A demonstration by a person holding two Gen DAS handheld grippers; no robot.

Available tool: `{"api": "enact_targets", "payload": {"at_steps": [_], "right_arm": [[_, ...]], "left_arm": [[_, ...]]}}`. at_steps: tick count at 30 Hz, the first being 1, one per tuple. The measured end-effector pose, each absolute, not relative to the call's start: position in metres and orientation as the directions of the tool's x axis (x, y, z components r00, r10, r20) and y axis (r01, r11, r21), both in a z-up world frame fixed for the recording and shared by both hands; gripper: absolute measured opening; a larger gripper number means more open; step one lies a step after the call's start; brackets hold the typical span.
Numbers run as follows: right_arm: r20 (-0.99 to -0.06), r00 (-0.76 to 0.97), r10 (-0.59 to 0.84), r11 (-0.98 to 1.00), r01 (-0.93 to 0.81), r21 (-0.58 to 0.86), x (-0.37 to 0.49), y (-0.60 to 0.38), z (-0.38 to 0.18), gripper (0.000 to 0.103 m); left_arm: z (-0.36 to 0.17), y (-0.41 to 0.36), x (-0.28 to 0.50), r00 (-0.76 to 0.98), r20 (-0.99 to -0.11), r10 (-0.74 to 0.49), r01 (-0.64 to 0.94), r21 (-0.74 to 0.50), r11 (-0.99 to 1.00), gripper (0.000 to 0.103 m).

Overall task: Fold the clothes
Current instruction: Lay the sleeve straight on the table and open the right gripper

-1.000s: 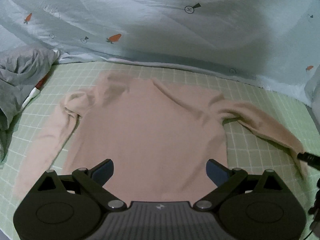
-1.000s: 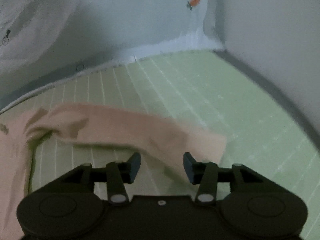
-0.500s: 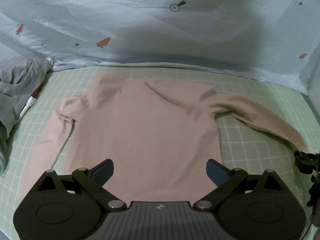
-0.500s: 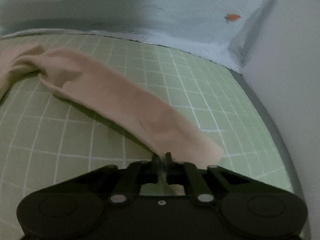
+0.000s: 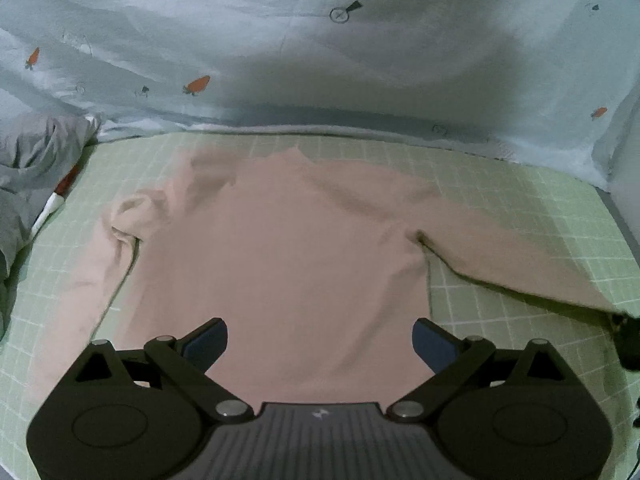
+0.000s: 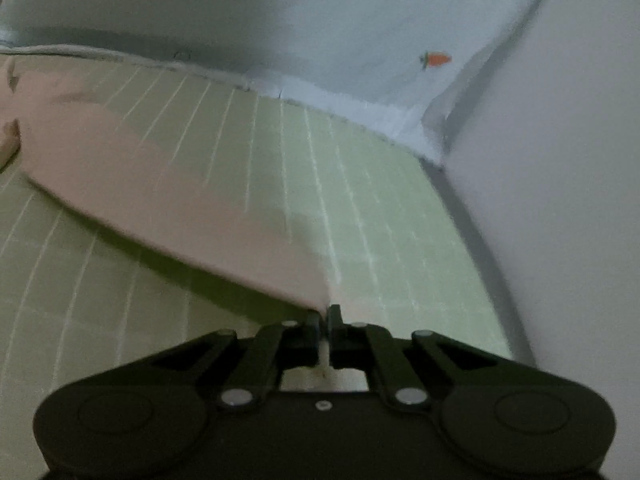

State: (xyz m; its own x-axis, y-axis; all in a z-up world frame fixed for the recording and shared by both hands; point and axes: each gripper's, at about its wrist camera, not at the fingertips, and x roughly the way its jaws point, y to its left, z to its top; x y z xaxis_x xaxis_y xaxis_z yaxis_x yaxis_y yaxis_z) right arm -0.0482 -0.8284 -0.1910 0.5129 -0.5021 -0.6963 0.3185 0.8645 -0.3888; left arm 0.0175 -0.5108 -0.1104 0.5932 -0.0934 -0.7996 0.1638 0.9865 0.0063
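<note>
Our right claw [image 6: 325, 314] is clamped on the pink sweater's [image 5: 280, 256] limp sleeve cuff [image 6: 308, 280]; our left claw [image 5: 320, 344], fingers apart, should take the hem, since soft knit drapes.

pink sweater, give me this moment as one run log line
right gripper shut on sleeve cuff, raised | left gripper open above pink sweater hem | sweater flat on green grid mat
</note>
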Motion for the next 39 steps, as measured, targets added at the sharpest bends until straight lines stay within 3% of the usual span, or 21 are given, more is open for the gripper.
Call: {"api": "enact_targets", "payload": {"at_steps": [3, 7, 10, 12, 20, 25, 32, 39], "right_arm": [[-0.771, 0.460, -0.440, 0.880, 0.391, -0.269, -0.056, -0.837, -0.199, 0.012], [-0.778, 0.528, -0.341, 0.825, 0.565, 0.023, -0.080, -0.866, -0.185, 0.058], [-0.752, 0.599, -0.273, 0.712, 0.652, 0.261, -0.091, -0.891, -0.183, 0.075], [-0.749, 0.601, -0.279, 0.679, 0.675, 0.288, -0.092, -0.898, -0.185, 0.076], [-0.804, 0.432, -0.409, 0.731, 0.682, -0.006, -0.093, -0.881, -0.211, 0.083], [-0.779, 0.444, -0.442, 0.770, 0.634, -0.075, -0.095, -0.871, -0.202, 0.090], [-0.748, 0.575, -0.331, 0.889, 0.456, -0.043, -0.095, -0.809, -0.188, 0.102], [-0.775, 0.607, -0.174, 0.948, 0.317, 0.035, -0.095, -0.715, -0.192, 0.103]], "left_arm": [[-0.111, -0.510, 0.017, 0.592, -0.801, -0.087, 0.154, 0.006, 0.988, 0.098], [-0.106, -0.510, 0.012, 0.607, -0.789, -0.090, 0.154, 0.006, 0.988, 0.098], [-0.105, -0.511, 0.010, 0.609, -0.788, -0.086, 0.148, 0.006, 0.989, 0.098], [-0.105, -0.512, 0.009, 0.607, -0.790, -0.085, 0.144, 0.003, 0.990, 0.098], [-0.100, -0.511, -0.013, 0.618, -0.783, -0.071, 0.107, -0.007, 0.994, 0.098], [-0.109, -0.496, -0.034, 0.599, -0.799, -0.055, 0.053, -0.028, 0.998, 0.098], [-0.113, -0.434, -0.061, 0.602, -0.798, -0.028, -0.052, -0.074, 0.996, 0.098], [-0.118, -0.329, -0.059, 0.572, -0.820, 0.022, -0.166, -0.090, 0.982, 0.098]]}}
